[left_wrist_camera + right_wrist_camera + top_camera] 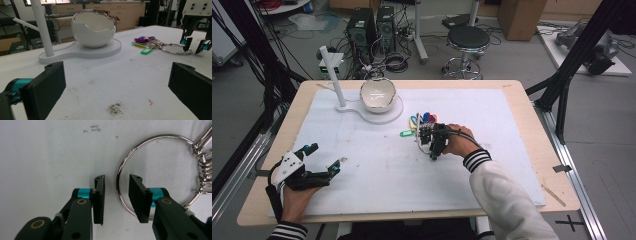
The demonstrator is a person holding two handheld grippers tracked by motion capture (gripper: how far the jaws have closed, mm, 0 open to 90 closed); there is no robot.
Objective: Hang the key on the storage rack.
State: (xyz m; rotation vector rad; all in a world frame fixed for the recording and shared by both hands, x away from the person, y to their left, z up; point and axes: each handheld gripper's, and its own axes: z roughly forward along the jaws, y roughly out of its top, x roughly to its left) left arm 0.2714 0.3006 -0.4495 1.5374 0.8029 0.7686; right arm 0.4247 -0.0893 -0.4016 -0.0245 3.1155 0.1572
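Right gripper view showed the right tool [116,191] pointed straight down at the tabletop [50,157], its two black ribbed pads standing a little apart with the thin wire of a large metal key ring [120,167] running between them; the pads were not seen pressing on the wire, though one pad lay inside the loop and the other outside it. Teal collars and brass-coloured rivets were seen behind the pads. The ring was round, bright and polished, and a cluster of smaller split rings [203,167] was threaded on its far side. No writing could be read on the tool or the ring.

In the high view the right tool [433,145] was seen near the middle of the tabletop [522,165], which was covered by a white, faintly stained sheet, with flat plastic key tags [422,120] in green, blue, purple and yellow fanned out just beyond it. Farther off, a white glossy bowl [378,93] with a jagged, silver-edged rim like a broken eggshell was set on a white flat stand [379,115] bearing a tilted white post [333,75].

The left tool [323,159] was held near the tabletop's left front corner, its jaws wide apart and empty, well apart from the ring.
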